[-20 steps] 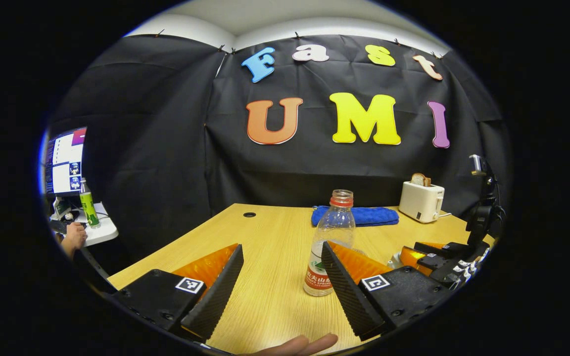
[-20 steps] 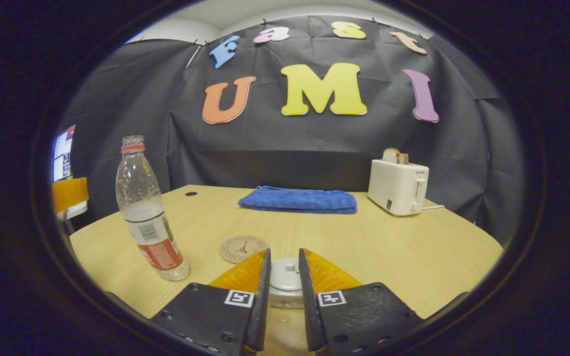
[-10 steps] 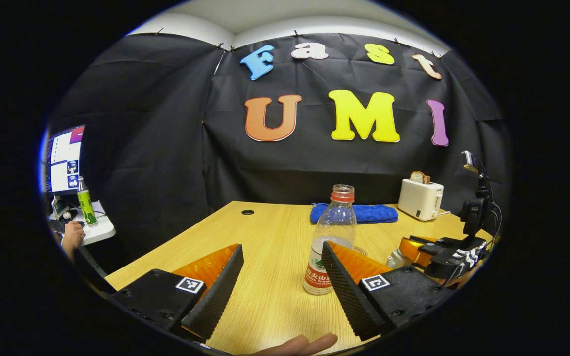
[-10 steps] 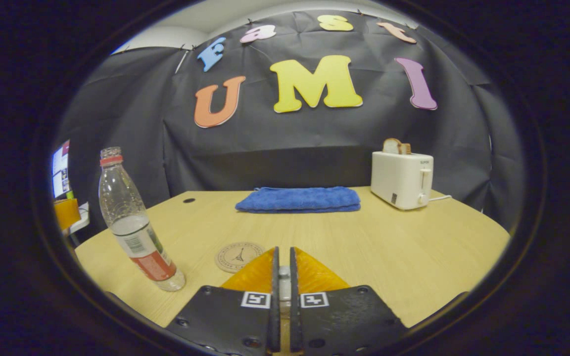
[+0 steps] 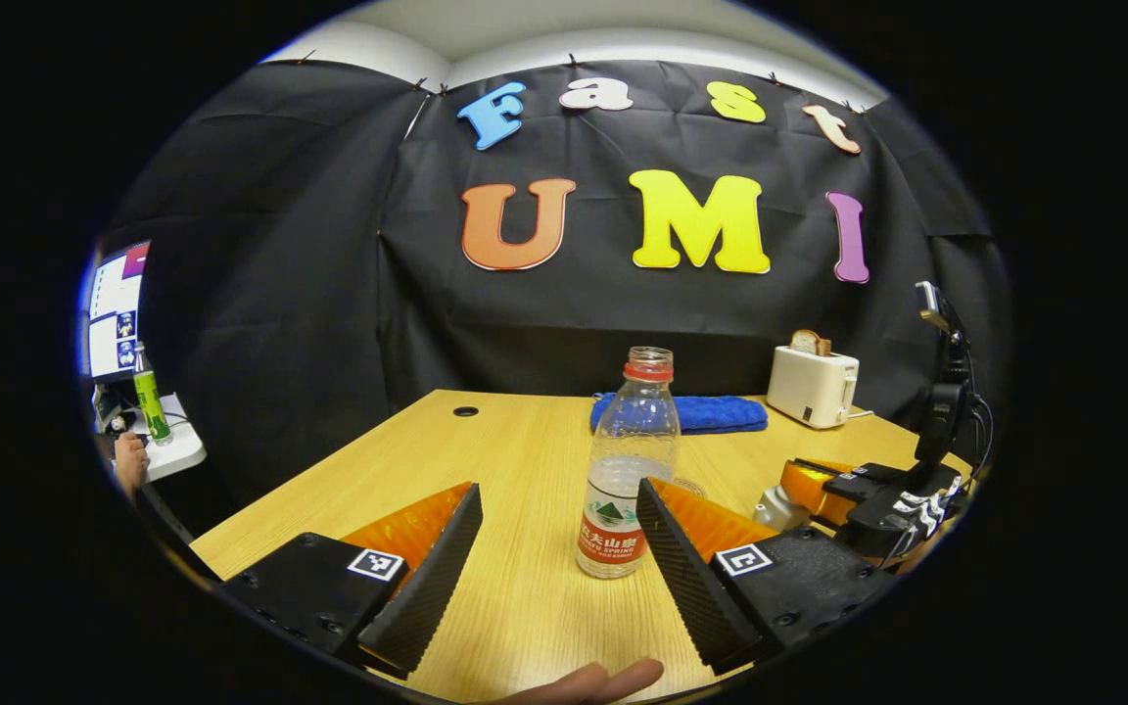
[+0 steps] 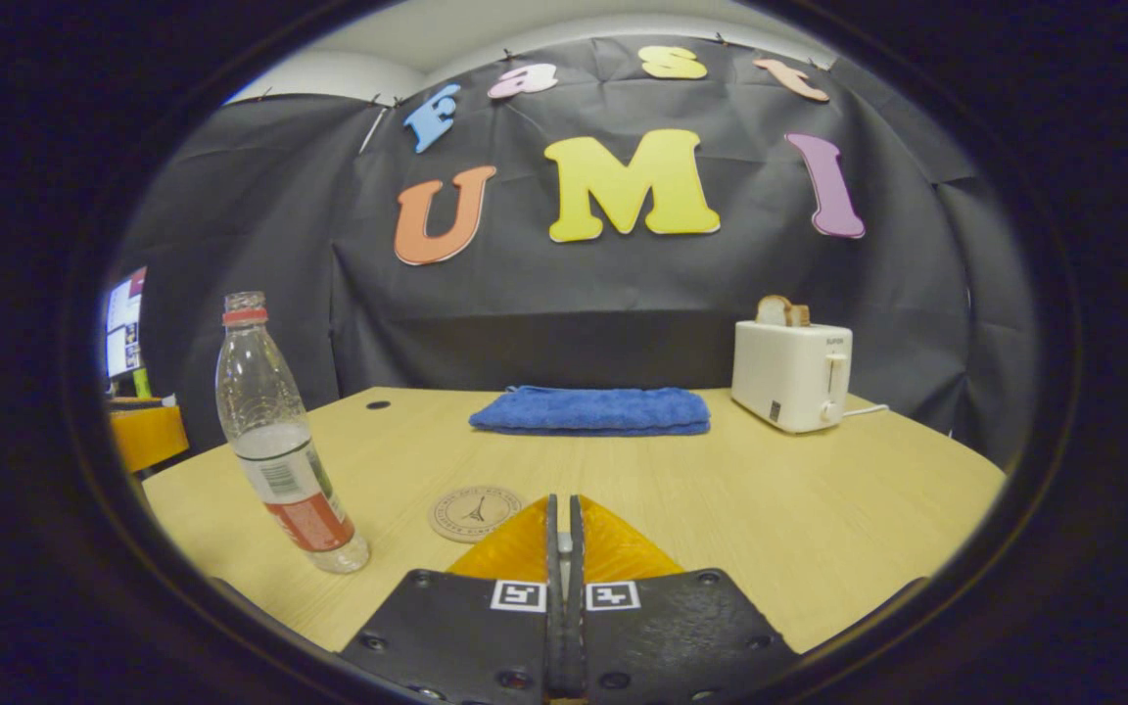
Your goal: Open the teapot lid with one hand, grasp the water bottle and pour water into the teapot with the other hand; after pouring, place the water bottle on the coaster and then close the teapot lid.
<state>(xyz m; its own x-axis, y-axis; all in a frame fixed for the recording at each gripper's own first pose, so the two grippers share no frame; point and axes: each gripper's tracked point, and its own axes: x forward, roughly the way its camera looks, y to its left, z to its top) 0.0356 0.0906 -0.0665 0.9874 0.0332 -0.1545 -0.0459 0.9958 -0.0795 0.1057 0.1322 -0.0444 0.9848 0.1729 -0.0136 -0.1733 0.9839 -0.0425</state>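
Clear plastic bottle [image 5: 626,462]: stands upright and uncapped on the wooden table [image 5: 525,460], about a third full, just ahead of the left gripper [image 5: 557,519], nearer its right-hand finger.
Left gripper: jaws spread wide, touching nothing; to grasp well, shift it so the bottle sits midway between the fingers, then close low on the label band.
Right gripper [image 6: 564,519]: jaws clenched nearly together on a sliver of something pale; judged to be the teapot lid's knob.
Lid step: lift straight up and hold well aside, so the pour has room.
Coaster [image 6: 475,513]: lies flat, between bottle and right gripper.
Hard to make out: teapot [image 5: 777,508] is a pale lump mostly behind the right gripper; whether the lid has parted cannot be told.
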